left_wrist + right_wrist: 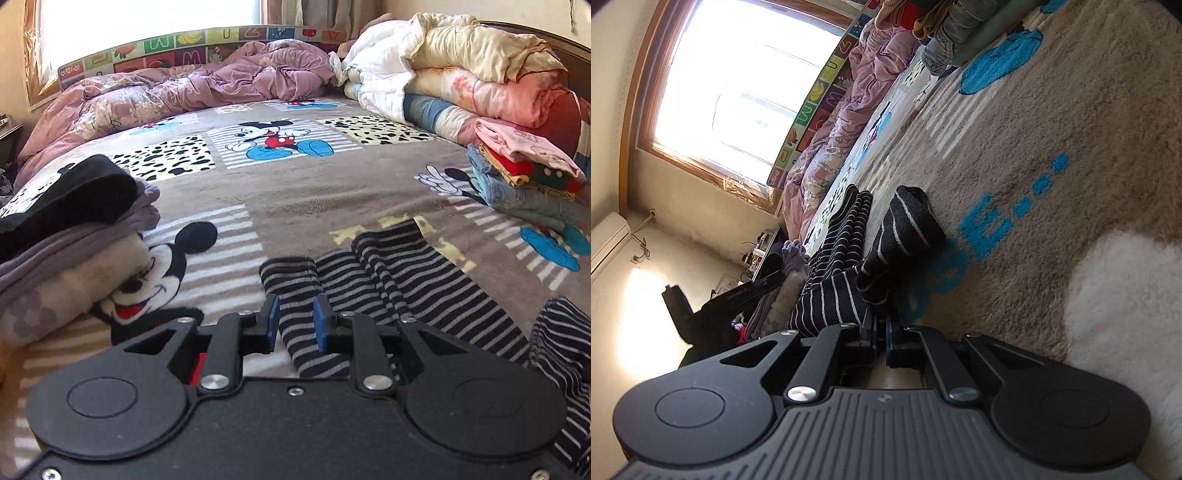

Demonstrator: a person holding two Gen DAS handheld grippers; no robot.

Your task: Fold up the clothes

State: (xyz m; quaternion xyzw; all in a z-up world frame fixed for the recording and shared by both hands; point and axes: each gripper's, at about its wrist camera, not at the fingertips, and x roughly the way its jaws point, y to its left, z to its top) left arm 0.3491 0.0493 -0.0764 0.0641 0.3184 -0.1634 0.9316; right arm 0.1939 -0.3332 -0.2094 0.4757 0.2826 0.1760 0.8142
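Note:
A black garment with thin white stripes [388, 266] lies bunched on the Mickey Mouse blanket [295, 192] at the near edge of the bed. My left gripper [296, 319] is shut on a narrow strip of it, with the cloth filling the gap between the blue pads [272, 320]. In the right wrist view the same striped garment [842, 251] runs from a rolled end [908, 229] down into my right gripper [882, 325]. Those jaws are pressed together on the cloth's edge, low against the blanket.
A stack of folded clothes [524, 173] sits at the right side of the bed. A pile of grey and purple clothes with a black item on top [74, 229] lies at the left. A purple quilt [221, 85] and rolled bedding [461, 70] line the far side.

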